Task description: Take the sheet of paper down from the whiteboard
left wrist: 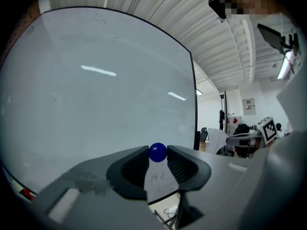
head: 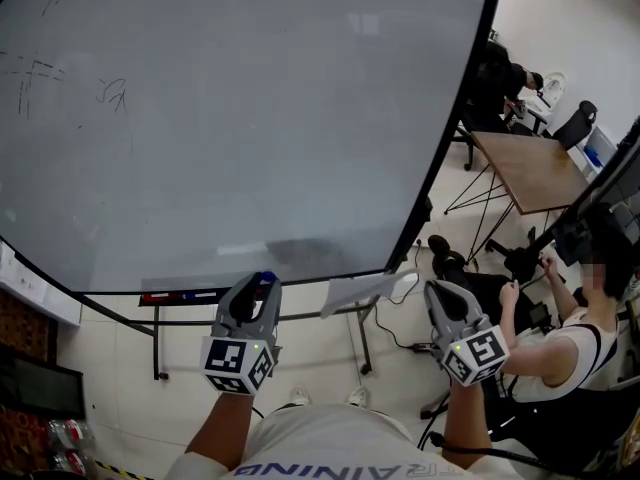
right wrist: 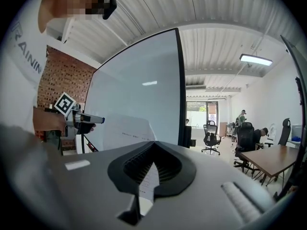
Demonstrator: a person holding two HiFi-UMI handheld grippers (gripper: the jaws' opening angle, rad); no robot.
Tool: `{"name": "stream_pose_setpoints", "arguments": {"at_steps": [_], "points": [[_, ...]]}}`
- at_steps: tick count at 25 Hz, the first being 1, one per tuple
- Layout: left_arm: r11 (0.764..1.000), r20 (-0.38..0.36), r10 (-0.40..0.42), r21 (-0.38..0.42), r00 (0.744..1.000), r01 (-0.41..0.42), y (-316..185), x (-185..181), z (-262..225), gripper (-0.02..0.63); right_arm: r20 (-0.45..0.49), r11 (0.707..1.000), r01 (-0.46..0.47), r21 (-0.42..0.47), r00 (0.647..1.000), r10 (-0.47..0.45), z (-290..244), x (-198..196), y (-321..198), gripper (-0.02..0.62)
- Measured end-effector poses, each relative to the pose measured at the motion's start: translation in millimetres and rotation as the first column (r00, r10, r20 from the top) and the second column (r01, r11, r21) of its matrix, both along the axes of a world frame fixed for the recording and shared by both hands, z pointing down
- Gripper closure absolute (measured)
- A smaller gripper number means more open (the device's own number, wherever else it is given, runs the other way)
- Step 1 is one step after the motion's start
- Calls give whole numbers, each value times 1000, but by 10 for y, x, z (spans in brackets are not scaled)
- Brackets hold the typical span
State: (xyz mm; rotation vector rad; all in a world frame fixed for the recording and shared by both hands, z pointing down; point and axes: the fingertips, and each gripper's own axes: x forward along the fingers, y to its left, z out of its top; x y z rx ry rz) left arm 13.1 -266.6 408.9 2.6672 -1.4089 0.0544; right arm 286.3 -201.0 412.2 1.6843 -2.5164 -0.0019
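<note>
The whiteboard fills the head view and bears only faint pen marks. My right gripper is shut on one edge of the white sheet of paper, which hangs free of the board below its lower edge. In the right gripper view the printed sheet runs left from the closed jaws of the right gripper. My left gripper is shut on a small blue ball magnet, seen pinched between the jaw tips of the left gripper as the magnet. Both grippers point level at the board.
A tray with markers runs under the board, and the stand's legs reach the floor. At right stand a brown table and office chairs. A seated person is close to my right arm.
</note>
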Motion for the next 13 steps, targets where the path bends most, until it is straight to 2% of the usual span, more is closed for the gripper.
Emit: {"name": "stream_pose_setpoints", "arguments": {"at_steps": [13], "points": [[1000, -15, 5, -17, 1000, -5, -25, 24, 17, 479, 3, 1000, -16, -12, 1000, 16, 5, 43, -39, 589]]}}
